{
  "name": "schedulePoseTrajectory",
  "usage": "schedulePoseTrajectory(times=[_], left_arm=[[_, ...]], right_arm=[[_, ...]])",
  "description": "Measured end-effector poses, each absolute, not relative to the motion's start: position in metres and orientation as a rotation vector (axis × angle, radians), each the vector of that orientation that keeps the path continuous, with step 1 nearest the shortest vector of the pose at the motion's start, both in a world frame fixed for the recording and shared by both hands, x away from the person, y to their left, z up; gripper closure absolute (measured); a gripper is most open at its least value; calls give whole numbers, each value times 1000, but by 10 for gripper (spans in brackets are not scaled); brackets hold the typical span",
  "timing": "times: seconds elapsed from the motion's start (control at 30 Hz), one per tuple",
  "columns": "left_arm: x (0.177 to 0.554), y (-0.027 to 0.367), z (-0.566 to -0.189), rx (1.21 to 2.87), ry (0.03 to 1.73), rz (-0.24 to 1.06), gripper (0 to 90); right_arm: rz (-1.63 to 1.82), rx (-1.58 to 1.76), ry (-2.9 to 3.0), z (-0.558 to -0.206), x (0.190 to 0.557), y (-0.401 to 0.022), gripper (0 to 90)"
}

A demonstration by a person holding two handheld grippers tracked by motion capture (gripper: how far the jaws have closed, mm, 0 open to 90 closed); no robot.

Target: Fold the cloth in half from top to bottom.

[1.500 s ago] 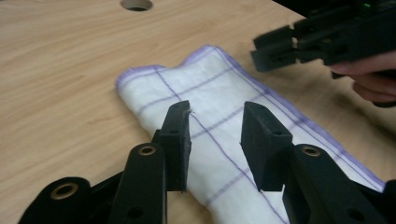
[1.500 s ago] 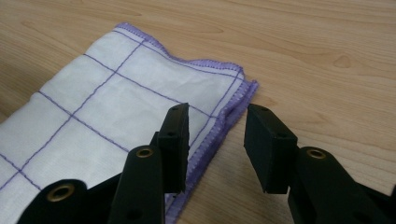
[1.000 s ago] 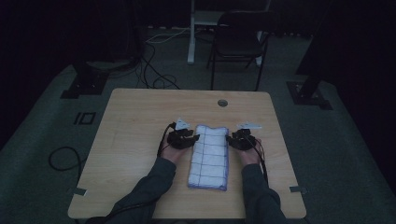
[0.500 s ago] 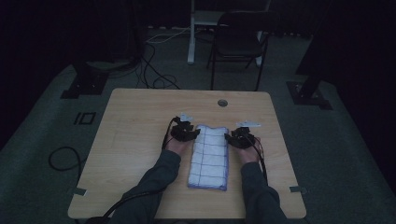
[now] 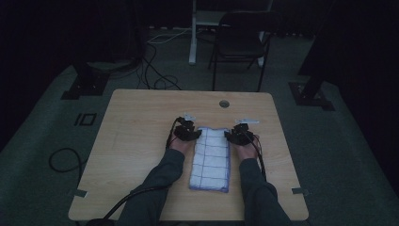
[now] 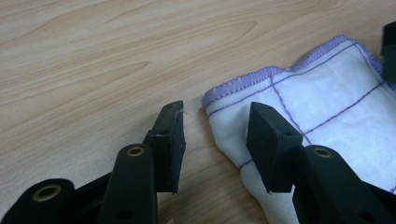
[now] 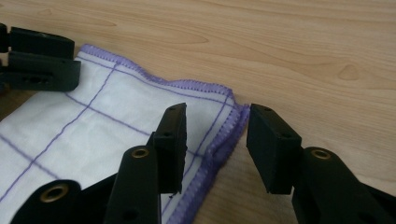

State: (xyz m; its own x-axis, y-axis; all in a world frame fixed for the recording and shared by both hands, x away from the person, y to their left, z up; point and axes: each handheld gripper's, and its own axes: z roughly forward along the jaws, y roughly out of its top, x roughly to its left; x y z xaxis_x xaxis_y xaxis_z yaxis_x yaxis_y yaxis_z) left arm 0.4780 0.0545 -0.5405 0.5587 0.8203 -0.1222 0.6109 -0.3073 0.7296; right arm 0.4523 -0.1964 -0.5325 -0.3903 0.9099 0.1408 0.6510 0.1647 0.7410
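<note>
Folded white cloth (image 5: pixel 211 157) with purple grid lies flat mid-surface (image 5: pixel 141 122), long axis running away from the person. Left hand-held gripper (image 6: pixel 215 123) sits at the cloth's far left corner, jaws apart and just been opening; one jaw over bare wood, the other over cloth. Right hand-held gripper (image 7: pixel 215 128) at the far right corner, jaws apart, just been opening, straddling the purple hem, not pressing it.

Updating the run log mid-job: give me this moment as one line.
left gripper: open, just opening, astride far-left cloth corner | right gripper: open, just opening, astride far-right corner | cloth: folded, flat on table
</note>
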Motion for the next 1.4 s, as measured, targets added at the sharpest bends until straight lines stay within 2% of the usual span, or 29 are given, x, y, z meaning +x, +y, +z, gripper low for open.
schedulePoseTrajectory(times=[0.3,0.37,0.47,0.53,0.57,0.6,0.67,0.73,1.4], left_arm=[[476,46,-542,2069,1112,417,564],[476,45,-541,2075,1101,413,612],[475,43,-540,2084,1104,395,694],[476,41,-539,2094,1112,380,751],[476,40,-538,2100,1109,380,796],[475,39,-537,2131,1091,395,796],[475,35,-534,2175,1076,419,833],[476,35,-532,2190,1083,419,855],[478,46,-514,2119,1071,419,865]], right_arm=[[1052,1553,2109,-540,463,-191,503],[1036,1531,2112,-540,463,-188,507],[1010,1488,2123,-541,462,-184,547],[995,1482,2131,-540,462,-182,618],[1002,1491,2140,-539,463,-182,700],[1002,1491,2140,-539,463,-182,700],[1037,1519,2154,-539,465,-183,788],[1071,1556,2158,-540,467,-185,828],[1145,1507,2129,-524,469,-185,848]])
